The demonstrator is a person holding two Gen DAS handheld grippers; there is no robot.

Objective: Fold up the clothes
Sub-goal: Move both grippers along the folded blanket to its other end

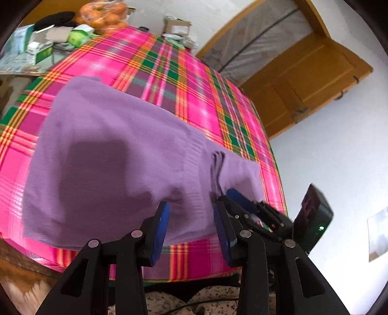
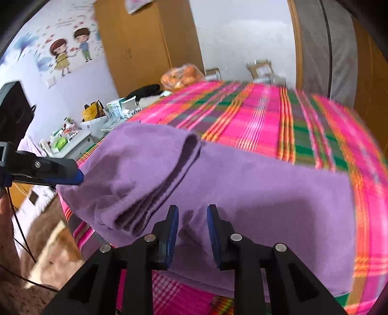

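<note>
- A purple garment [image 1: 116, 155] is spread flat on a pink plaid cloth [image 1: 155, 65], right ahead of both tongs, with its near edge lying along the cloth's front edge.
- The left gripper [image 1: 191, 227] is seen with its blue pads apart and nothing between them, hovering just over the garment's near edge.
- The right gripper [image 2: 192, 232] is also spread open, pads empty, just above the near hem.
- In the right wrist view a folded-over part [image 2: 155, 174] is stacked in layers just left of the right tongs; what part of the garment it is can't be made out.
- Beyond the garment, a bag of oranges [image 1: 104, 14] and some boxes [image 1: 36, 46] are blurred and partly cut off.
- Much of the plaid is smeared by motion blur on the right.
</note>
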